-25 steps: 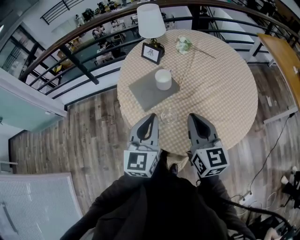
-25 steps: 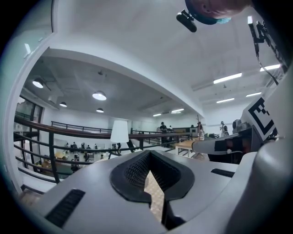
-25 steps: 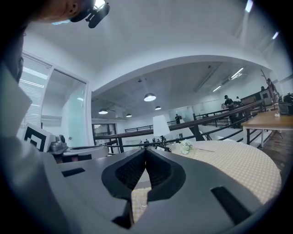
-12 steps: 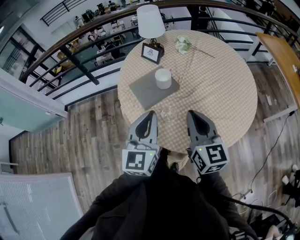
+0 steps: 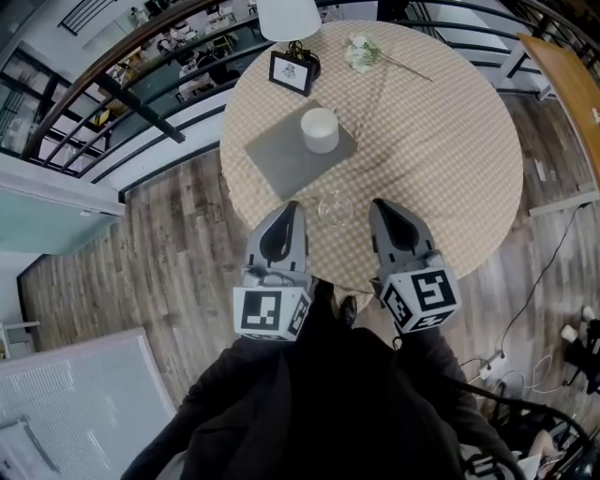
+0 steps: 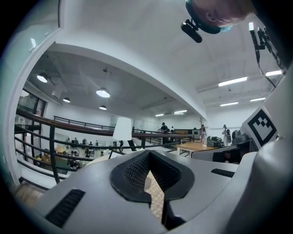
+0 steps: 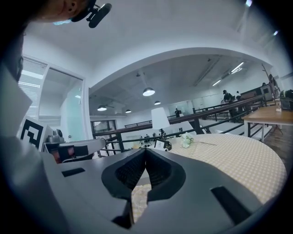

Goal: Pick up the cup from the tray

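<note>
cup (image 5: 320, 129) | stands on tray (image 5: 277, 167), upper centre | left tool (image 5: 284, 214), right tool (image 5: 382, 212): jaws closed, empty, lower centre, short of cup | pickup not begun

Table (image 5: 441, 141) in beige check, tray (image 5: 281, 167) flat grey, cup (image 5: 320, 129) plain white. White lampshade (image 5: 289, 14), black picture frame (image 5: 291, 73). Left gripper (image 5: 287, 211) and right gripper (image 5: 380, 208) grey, cubes (image 5: 267, 312) black-and-white squares. Floor (image 5: 178, 244) streaky grey-brown wood.
</note>
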